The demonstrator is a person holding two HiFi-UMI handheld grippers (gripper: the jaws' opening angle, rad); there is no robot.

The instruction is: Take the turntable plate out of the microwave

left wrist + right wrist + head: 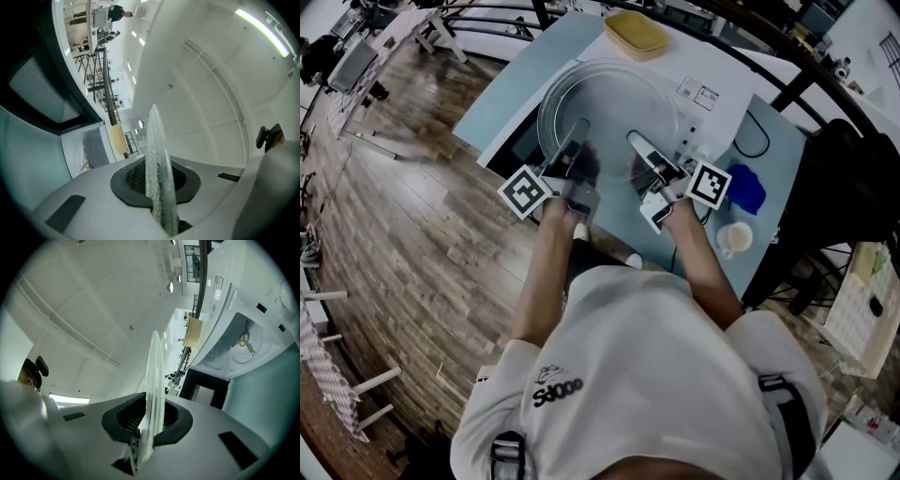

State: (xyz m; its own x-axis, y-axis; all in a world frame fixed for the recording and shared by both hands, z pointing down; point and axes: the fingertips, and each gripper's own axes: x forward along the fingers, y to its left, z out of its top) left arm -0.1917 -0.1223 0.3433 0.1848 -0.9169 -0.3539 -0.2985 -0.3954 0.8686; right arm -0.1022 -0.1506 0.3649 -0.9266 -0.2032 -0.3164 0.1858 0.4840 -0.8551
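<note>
pinching turntable plate (609, 98) rim: hand-held grippers (579, 129) (636, 142)

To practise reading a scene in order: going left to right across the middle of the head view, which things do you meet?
left gripper → right gripper → blue object. The glass turntable plate spans both grippers, so it has no clear place in the order.

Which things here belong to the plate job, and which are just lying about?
Job: glass plate, microwave, left hand-held gripper, right hand-held gripper, both shut on the plate's rim.
Lying about: yellow container, blue cloth, cup, black cable.
</note>
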